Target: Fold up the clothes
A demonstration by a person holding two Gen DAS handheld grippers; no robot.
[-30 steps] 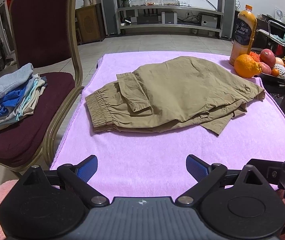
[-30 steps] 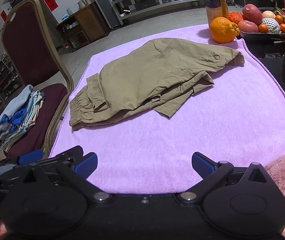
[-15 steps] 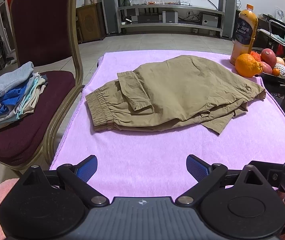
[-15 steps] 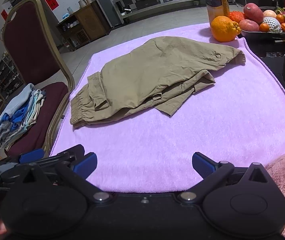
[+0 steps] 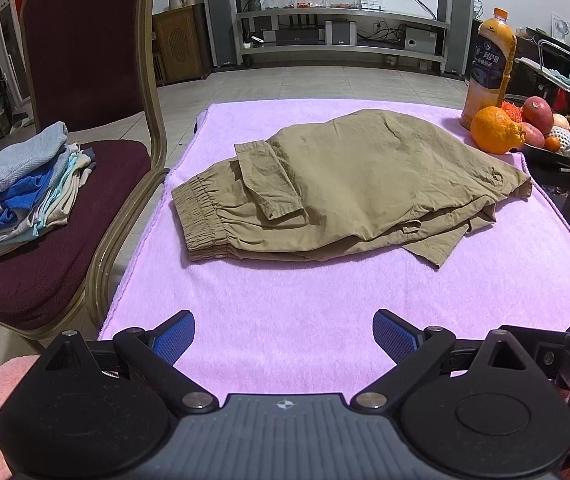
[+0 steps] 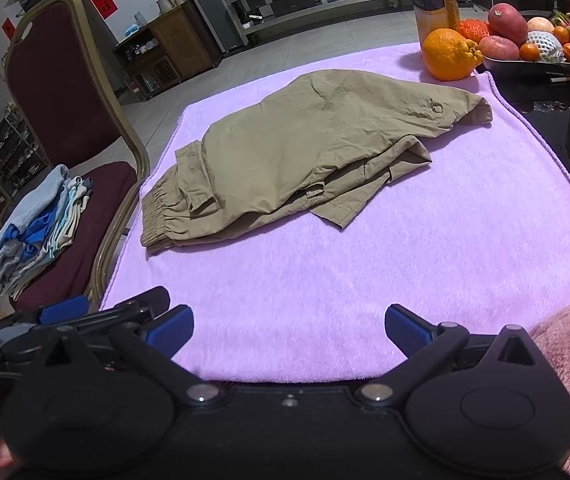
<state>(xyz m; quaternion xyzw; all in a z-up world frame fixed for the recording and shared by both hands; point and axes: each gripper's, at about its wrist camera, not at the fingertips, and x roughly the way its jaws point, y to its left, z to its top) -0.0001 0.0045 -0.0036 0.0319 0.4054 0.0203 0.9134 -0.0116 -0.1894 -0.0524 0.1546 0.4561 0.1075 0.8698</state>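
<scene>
Khaki trousers [image 5: 349,184] [image 6: 305,148] lie loosely folded on a purple towel [image 5: 285,312] [image 6: 405,260], elastic waistband to the left, leg ends to the right. My left gripper [image 5: 284,338] hovers open over the towel's near edge, well short of the trousers, with nothing between its blue pads. My right gripper [image 6: 289,330] is likewise open and empty at the near edge, beside the left one. A stack of folded clothes [image 5: 21,184] [image 6: 37,220] rests on a maroon chair seat at the left.
The gold-framed chair [image 5: 141,184] stands against the table's left side. At the far right stand an orange juice bottle [image 5: 489,64], a large orange [image 5: 495,130] and a tray of fruit [image 5: 557,136]. Pink sleeves show at both lower corners.
Both grippers have eased slightly forward and up, so the trousers sit a little lower in view. Nothing was taken hold of; the cloth lies as before.
</scene>
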